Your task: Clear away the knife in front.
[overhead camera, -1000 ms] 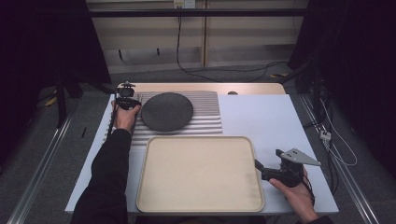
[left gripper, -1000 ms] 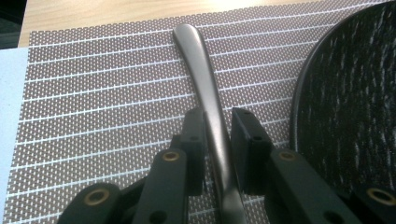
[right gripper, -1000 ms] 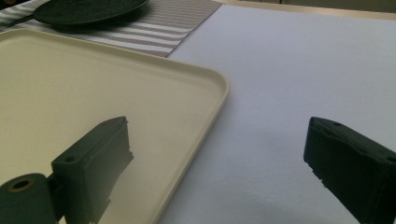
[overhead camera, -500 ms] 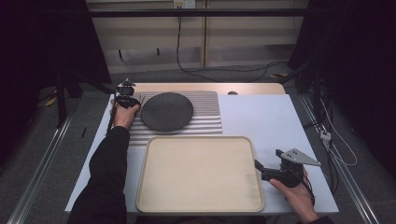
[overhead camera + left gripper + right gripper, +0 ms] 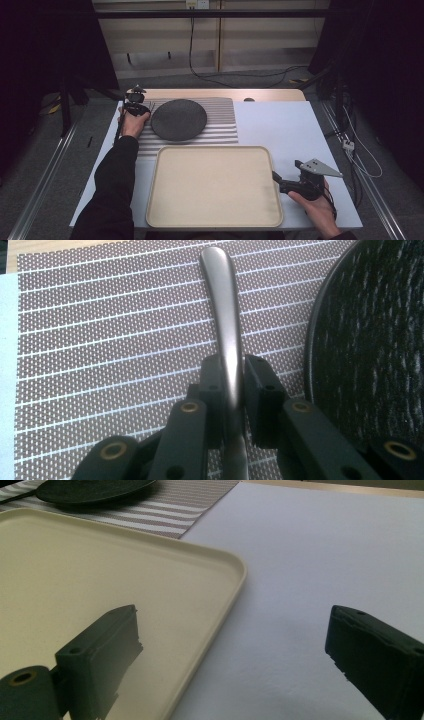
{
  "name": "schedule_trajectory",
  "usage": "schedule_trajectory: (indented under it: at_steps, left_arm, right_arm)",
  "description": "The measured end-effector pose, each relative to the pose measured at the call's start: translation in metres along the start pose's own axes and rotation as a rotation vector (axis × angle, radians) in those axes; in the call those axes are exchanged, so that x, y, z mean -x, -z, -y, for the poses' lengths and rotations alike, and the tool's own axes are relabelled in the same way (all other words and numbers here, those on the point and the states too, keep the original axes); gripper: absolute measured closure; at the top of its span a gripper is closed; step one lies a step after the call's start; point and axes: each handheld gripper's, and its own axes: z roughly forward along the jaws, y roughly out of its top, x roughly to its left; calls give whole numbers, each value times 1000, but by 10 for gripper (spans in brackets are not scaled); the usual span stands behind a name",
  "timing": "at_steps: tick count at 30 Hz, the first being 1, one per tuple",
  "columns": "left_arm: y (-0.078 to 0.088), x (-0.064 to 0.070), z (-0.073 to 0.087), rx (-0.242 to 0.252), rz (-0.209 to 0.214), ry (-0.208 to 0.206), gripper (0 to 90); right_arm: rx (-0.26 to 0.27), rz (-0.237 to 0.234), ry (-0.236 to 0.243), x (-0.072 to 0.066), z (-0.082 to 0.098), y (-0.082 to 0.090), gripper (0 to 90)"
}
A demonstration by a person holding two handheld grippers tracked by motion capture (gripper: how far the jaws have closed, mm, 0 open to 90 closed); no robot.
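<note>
My left gripper [image 5: 231, 375] is shut on the handle of a grey metal piece of cutlery [image 5: 222, 300]. The handle points away over a striped placemat [image 5: 100, 340]; its other end is hidden under the jaws. From above, the left gripper [image 5: 136, 107] sits at the mat's left edge, beside a dark round plate [image 5: 178, 119]. My right gripper [image 5: 235, 635] is open with nothing between its jaws. One finger [image 5: 100, 650] hangs over the right rim of a cream tray [image 5: 100, 565], and the other finger [image 5: 372, 650] is over the white table. Seen from above, the right gripper [image 5: 278, 181] is at the tray's [image 5: 215, 185] right edge.
The striped placemat [image 5: 220, 120] lies at the back of the white table [image 5: 285, 130], with the plate on its left half. A bare wooden strip [image 5: 270, 94] runs along the far edge. Cables trail on the floor beyond [image 5: 240, 75].
</note>
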Motion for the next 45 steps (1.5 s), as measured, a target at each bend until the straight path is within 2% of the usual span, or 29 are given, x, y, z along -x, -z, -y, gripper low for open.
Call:
schedule_trajectory:
  at_steps: [8, 11, 16, 23, 25, 34, 45]
  left_arm:
    - [1, -2, 0, -6, 15, 8, 801]
    - [2, -2, 0, -10, 18, -7, 801]
    - [3, -4, 1, -14, 27, 7, 801]
    - [6, -1, 2, -1, 33, -19, 801]
    - [7, 0, 1, -5, 47, -20, 802]
    - [22, -4, 0, 8, 56, -37, 801]
    - [44, 3, 5, 50, 85, -75, 801]
  right_arm:
    - [-2, -2, -2, 0, 0, -1, 71]
    - [-2, -6, -2, 0, -1, -2, 68]
    - [-5, -8, -1, -1, -1, -4, 68]
    - [-3, -9, -2, -1, -1, -3, 67]
    - [-2, -9, -2, -1, -1, -3, 67]
    - [-4, -5, -4, -1, -1, -2, 67]
    - [0, -12, 5, -2, -2, -3, 67]
